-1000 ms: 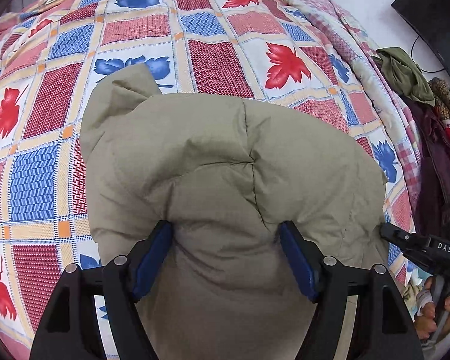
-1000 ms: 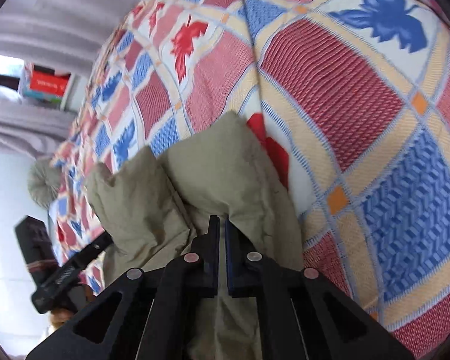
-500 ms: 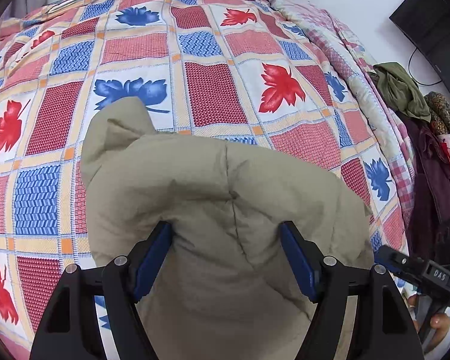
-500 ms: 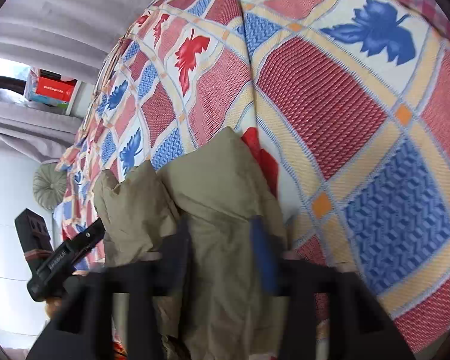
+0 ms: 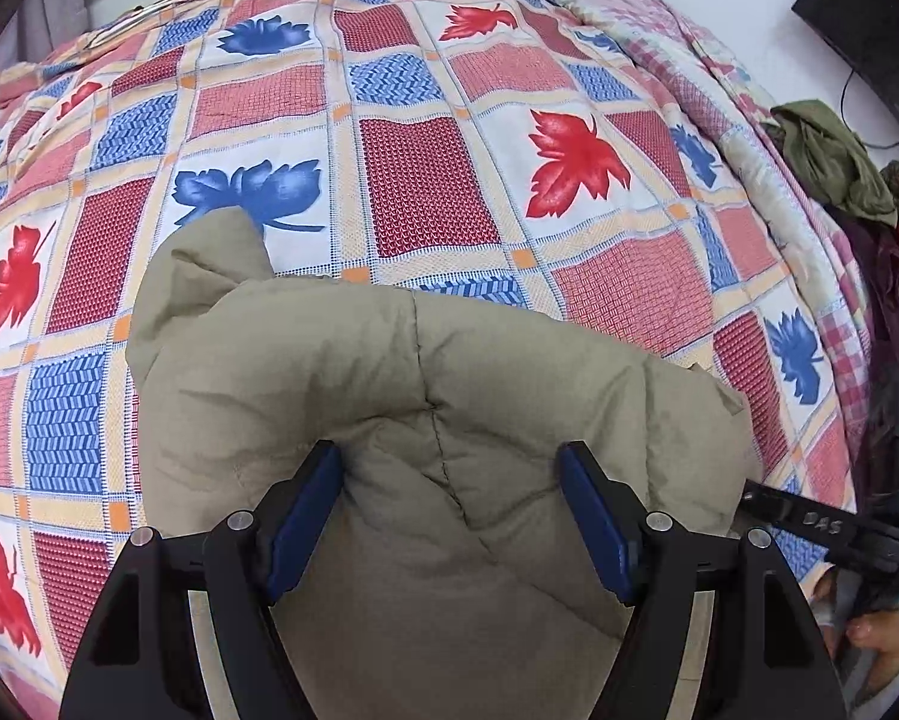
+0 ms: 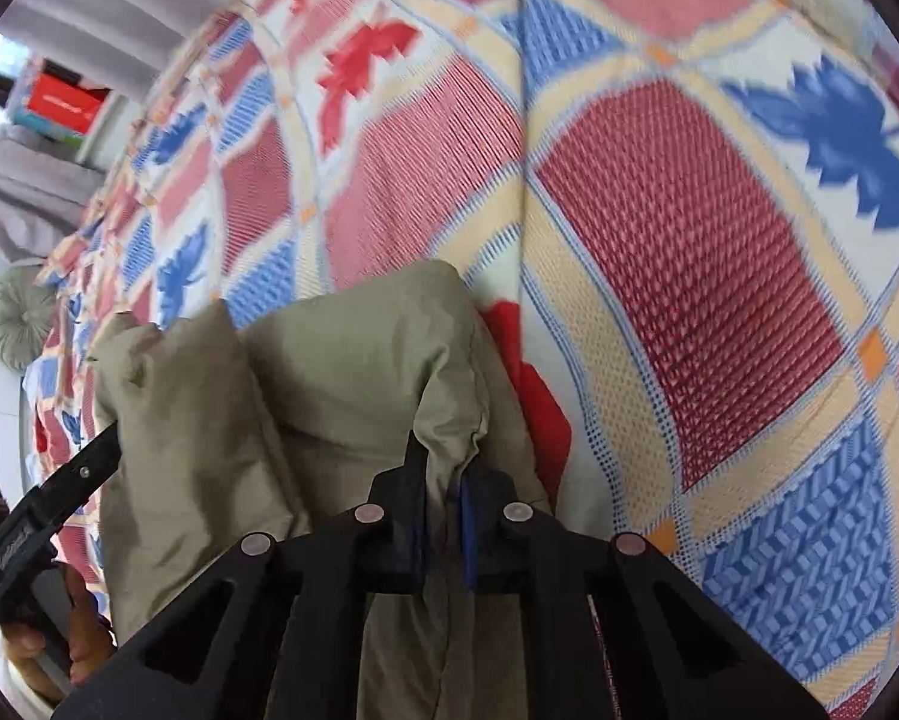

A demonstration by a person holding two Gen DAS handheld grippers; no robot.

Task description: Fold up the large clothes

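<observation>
A padded khaki jacket (image 5: 389,360) lies bunched on the patchwork bedspread (image 5: 425,180). My left gripper (image 5: 449,474) stands wide with a thick puffy roll of the jacket filling the gap, both blue pads pressed into it. In the right wrist view the jacket (image 6: 341,360) shows as two humps. My right gripper (image 6: 443,468) is closing its jaws on a thin fold at the jacket's right edge, the fabric pinched between them. Each gripper's black body shows in the other's view: the right gripper (image 5: 809,519) and the left gripper (image 6: 47,510), with a hand below it.
The bedspread (image 6: 689,240) stretches far beyond the jacket. A pile of dark and green clothes (image 5: 833,162) lies off the bed's right side, below a dark screen (image 5: 869,12). A red box (image 6: 59,102) and a round cushion (image 6: 20,318) sit beyond the bed's left side.
The left gripper has drawn the jacket back toward the near edge, so more bedspread shows beyond it. The right gripper opened, shifted along the jacket, and has closed again on a fold.
</observation>
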